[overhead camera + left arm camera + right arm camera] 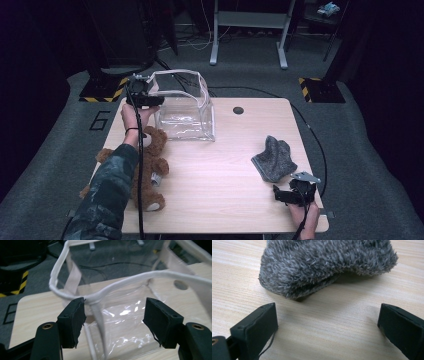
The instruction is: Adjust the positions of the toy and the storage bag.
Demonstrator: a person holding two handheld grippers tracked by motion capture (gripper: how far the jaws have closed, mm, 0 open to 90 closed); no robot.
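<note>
Where the floor (60, 125) shows, a painted "6" (99, 120) reads.

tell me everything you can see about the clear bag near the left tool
The clear bag is a boxy tote of see-through plastic, creased and shiny, edged with white piping and fitted with pale webbing straps. It stands upright and open-topped at the far left of the wooden table, with nothing visible inside. The left tool is open with the bag's rim corner between its pads, the left pad close against the piping. The teddy bear lies just in front.
</note>
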